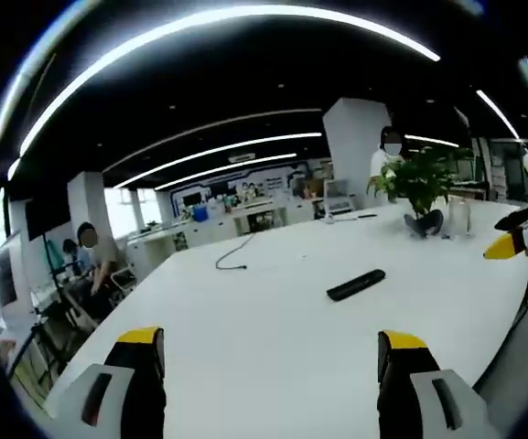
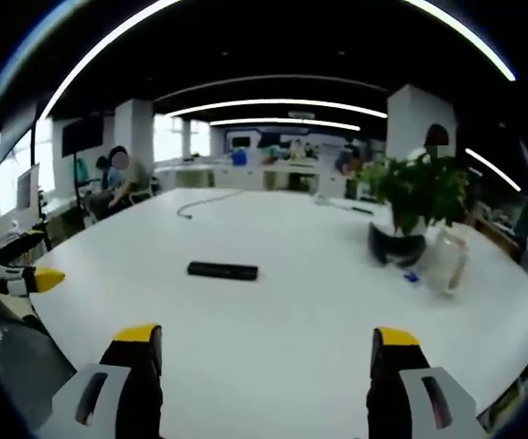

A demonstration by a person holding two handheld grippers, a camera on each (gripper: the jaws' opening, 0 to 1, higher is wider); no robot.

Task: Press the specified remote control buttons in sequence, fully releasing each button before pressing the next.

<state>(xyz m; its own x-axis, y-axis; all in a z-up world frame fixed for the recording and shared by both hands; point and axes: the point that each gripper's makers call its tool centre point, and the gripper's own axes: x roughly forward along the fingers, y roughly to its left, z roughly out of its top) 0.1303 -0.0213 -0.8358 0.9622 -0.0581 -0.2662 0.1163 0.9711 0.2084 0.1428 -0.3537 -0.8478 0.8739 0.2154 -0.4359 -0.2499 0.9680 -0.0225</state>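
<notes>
A black remote control [image 1: 356,284] lies flat on the white table [image 1: 273,338], ahead and a little right of my left gripper [image 1: 271,352], whose jaws stand wide apart with nothing between them. In the right gripper view the remote control [image 2: 222,270] lies ahead and to the left of my right gripper [image 2: 262,352], which is open and empty above the white table [image 2: 273,311]. The right gripper's yellow-tipped jaw [image 1: 518,240] enters the left gripper view at the right edge. The left gripper's jaw [image 2: 27,277] shows at the left edge of the right gripper view.
A potted plant [image 1: 422,187] and a clear glass vessel [image 1: 458,218] stand at the table's far right. A black cable [image 1: 234,253] lies on the far side. The plant [image 2: 413,206] and glass [image 2: 445,261] sit right of the remote. People sit at desks [image 1: 90,261] beyond the table.
</notes>
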